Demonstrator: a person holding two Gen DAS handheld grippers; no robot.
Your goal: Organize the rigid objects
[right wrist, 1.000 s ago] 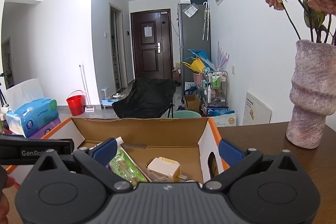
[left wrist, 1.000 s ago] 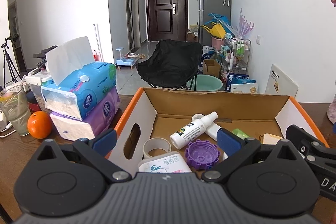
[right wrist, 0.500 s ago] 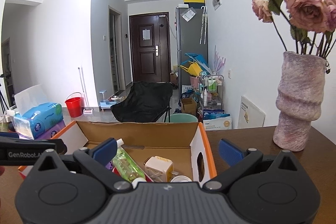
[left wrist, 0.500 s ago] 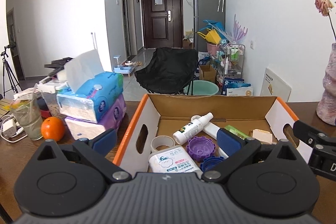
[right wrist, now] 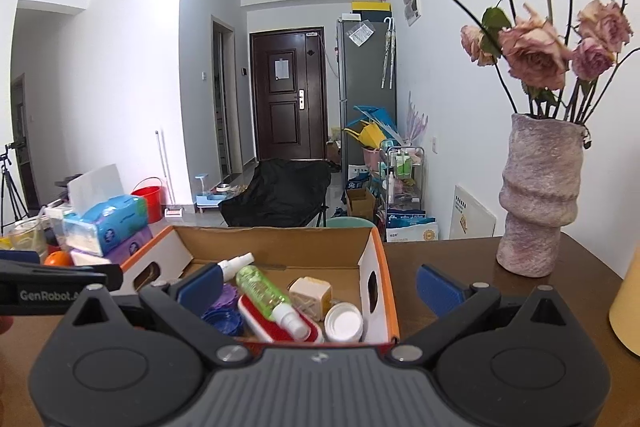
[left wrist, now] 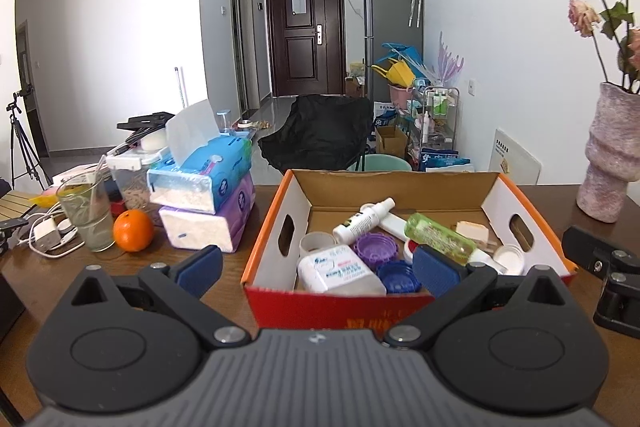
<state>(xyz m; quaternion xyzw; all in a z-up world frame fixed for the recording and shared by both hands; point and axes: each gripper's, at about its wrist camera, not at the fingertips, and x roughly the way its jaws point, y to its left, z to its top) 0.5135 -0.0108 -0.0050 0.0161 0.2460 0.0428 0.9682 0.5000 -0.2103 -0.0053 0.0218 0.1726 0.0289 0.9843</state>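
An orange-edged cardboard box [left wrist: 304, 195] [right wrist: 374, 259] stands on the brown table. It holds a white spray bottle [left wrist: 362, 221], a green bottle [left wrist: 438, 237] [right wrist: 262, 285], purple [left wrist: 374, 246] and blue [left wrist: 398, 277] lids, a white jar [left wrist: 338, 269], a tape roll [left wrist: 316, 242], a cream cube [right wrist: 311, 294] and a white cap [right wrist: 344, 323]. My left gripper [left wrist: 316, 267] is open, held back just in front of the box. My right gripper [right wrist: 318, 285] is open too, straddling the box's right wall. Neither holds anything.
Stacked tissue packs [left wrist: 208, 195], an orange [left wrist: 133, 230], a glass [left wrist: 85, 213] and a charger with cables [left wrist: 46, 233] sit left of the box. A pink vase of dried roses [right wrist: 540, 195] stands at the right, with a yellow object [right wrist: 626, 307] at the far right edge.
Both grippers have drawn back and risen from the box, so the whole box and its front wall now show. Both stay open and nothing was picked up.
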